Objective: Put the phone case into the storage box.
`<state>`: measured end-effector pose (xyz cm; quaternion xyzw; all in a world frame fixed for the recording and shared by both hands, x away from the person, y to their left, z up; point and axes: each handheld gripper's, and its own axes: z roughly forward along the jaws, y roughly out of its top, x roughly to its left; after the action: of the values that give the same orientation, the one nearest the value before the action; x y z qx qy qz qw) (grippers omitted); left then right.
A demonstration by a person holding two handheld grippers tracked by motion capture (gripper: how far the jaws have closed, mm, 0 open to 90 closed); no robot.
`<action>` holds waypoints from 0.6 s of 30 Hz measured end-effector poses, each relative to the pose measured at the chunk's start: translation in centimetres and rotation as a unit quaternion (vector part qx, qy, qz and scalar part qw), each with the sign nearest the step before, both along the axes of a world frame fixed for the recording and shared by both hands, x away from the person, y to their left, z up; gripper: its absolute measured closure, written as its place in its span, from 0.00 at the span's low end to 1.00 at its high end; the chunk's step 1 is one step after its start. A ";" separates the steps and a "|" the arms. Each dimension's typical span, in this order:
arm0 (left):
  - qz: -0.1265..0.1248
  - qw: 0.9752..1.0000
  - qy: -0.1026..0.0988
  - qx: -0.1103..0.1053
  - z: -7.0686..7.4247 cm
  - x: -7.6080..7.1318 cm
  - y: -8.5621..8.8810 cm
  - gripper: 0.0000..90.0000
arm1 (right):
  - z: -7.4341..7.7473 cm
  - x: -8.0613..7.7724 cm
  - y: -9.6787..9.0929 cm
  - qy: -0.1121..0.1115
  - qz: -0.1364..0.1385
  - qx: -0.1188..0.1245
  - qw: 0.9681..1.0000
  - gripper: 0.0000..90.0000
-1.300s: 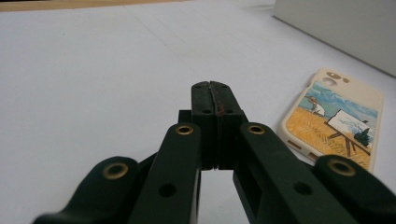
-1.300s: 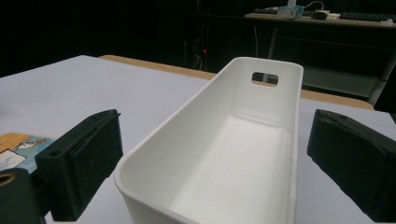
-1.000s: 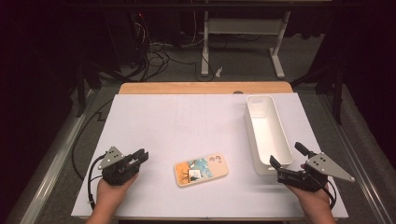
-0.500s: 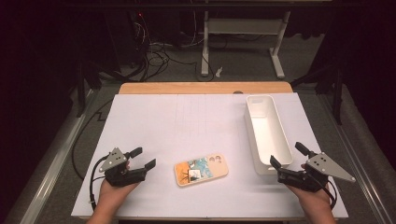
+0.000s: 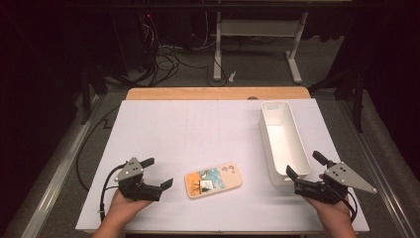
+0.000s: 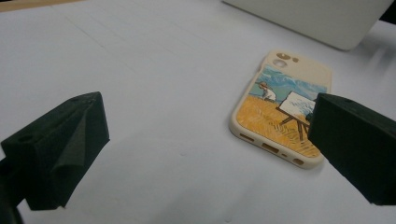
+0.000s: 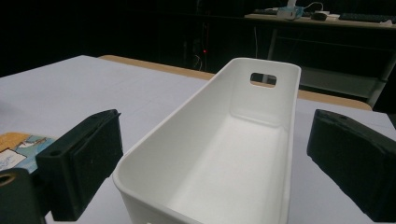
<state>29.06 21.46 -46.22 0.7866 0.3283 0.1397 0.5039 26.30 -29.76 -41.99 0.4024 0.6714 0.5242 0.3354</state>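
On the white sheet that covers the wooden table (image 5: 213, 93) lie two things: one cream phone case with a painted field scene (image 5: 213, 180) near the front edge, and one long white plastic bin (image 5: 283, 141) to its right, standing upright with its open side up. The phone case lies flat, its painted back upward, well apart from the bin, and nothing lies between them. The left gripper (image 5: 157, 173) rests just beside the case on its left; its jaws have just been opening and now stand wide, with nothing between them, and the case is in front of one jaw tip in the left gripper view (image 6: 285, 112). The right gripper (image 5: 304, 166) is at the near end of the bin, its jaws spread wide on either side of that end, without pressing it. Behind the table, on the dark floor, stand one white metal frame (image 5: 257, 37) and a heap of black cables (image 5: 168, 57).
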 end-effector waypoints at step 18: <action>-0.120 0.984 0.054 0.117 0.5 2.6 -7.2 0.00 | 0.0 0.0 0.2 0.000 0.008 0.000 1.000 0.04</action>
<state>31.70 14.23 -45.74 0.8804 0.2394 0.0729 0.4027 26.27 -29.55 -41.98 0.3975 0.6746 0.5265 0.3311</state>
